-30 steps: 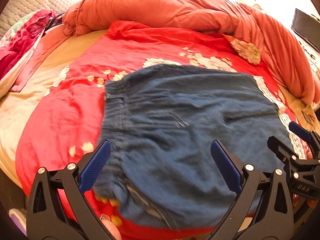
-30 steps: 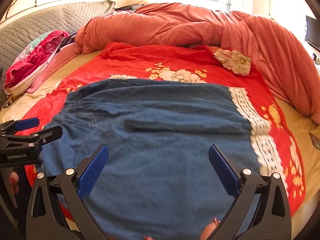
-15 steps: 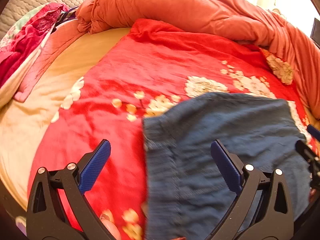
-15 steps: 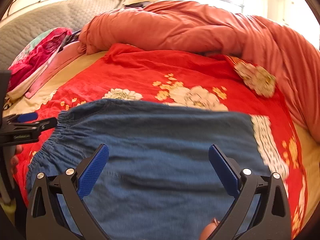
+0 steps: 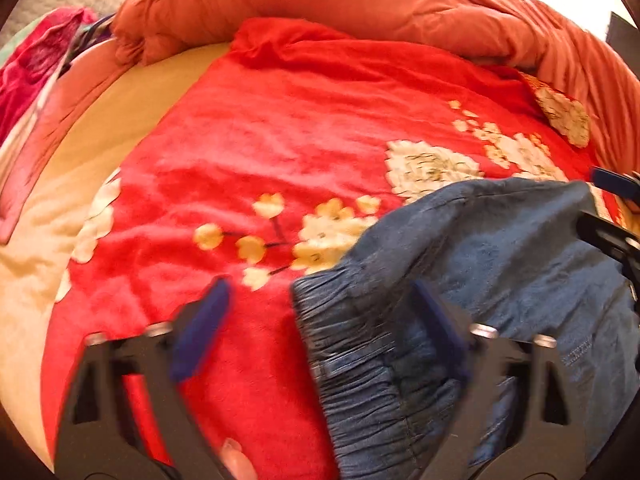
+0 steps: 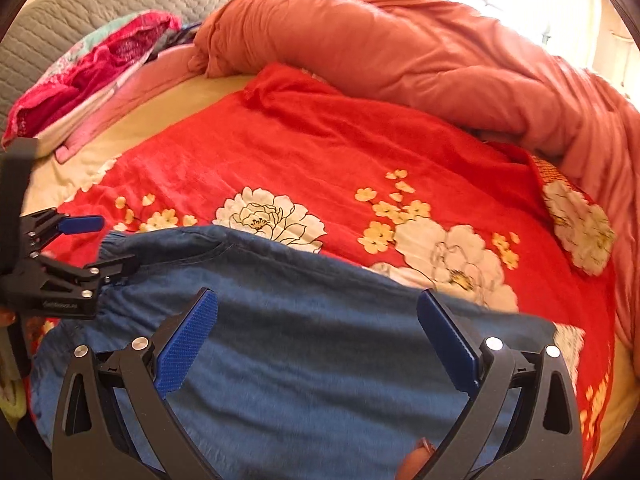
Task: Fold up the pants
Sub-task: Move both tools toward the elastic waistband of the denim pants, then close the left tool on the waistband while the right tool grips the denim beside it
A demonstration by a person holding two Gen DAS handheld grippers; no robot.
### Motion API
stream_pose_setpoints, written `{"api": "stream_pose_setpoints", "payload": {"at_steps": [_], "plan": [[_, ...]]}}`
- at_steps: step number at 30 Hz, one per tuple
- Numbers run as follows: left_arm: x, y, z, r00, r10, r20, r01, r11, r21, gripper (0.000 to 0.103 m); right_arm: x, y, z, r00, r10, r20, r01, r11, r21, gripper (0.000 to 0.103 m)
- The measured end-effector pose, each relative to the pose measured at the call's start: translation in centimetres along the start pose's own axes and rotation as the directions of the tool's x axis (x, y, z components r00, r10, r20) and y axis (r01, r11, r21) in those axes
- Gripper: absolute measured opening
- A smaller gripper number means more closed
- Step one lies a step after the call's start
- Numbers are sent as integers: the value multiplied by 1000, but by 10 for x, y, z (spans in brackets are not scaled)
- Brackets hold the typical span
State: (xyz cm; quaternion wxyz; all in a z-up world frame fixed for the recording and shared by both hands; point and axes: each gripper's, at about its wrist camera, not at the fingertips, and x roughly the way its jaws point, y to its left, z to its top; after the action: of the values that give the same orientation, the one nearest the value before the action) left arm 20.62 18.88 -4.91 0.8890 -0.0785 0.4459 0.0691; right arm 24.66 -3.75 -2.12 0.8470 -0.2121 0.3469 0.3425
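Observation:
The blue denim pants (image 6: 320, 360) lie on a red flowered blanket (image 6: 320, 152). In the left wrist view their gathered elastic waistband (image 5: 352, 352) sits between the blurred fingers of my left gripper (image 5: 320, 320). Its jaws are closing and the pads are not pressing on the cloth: one finger is over the denim, the other over the blanket. The right wrist view shows this left gripper (image 6: 100, 246) at the waistband's left corner. My right gripper (image 6: 318, 340) stands open above the middle of the pants, nothing between its pads. The same right gripper (image 5: 604, 206) shows at the pants' far right edge.
A bunched salmon duvet (image 6: 400, 52) runs along the back and right of the bed. Pink and red clothes (image 6: 92, 68) are piled at the back left against a grey quilted headboard (image 6: 120, 0). Cream sheet (image 5: 100, 132) borders the blanket on the left.
Both grippers have moved left over the pants. The left one now straddles the waistband's left edge and its jaws stand narrower. The right gripper stays open.

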Motion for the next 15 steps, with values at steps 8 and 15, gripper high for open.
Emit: {"api": "stream_pose_setpoints", "payload": {"at_steps": [8,15], "plan": [[-1,0,0,996,-87,30,87,996,3,32,44,9,19,998,22,-57,-29,991,-130,99],[-19,-5,-1,989,-90,118,88,996,20,31,64,28,24,997,9,-78,-34,946,-323,98]]}}
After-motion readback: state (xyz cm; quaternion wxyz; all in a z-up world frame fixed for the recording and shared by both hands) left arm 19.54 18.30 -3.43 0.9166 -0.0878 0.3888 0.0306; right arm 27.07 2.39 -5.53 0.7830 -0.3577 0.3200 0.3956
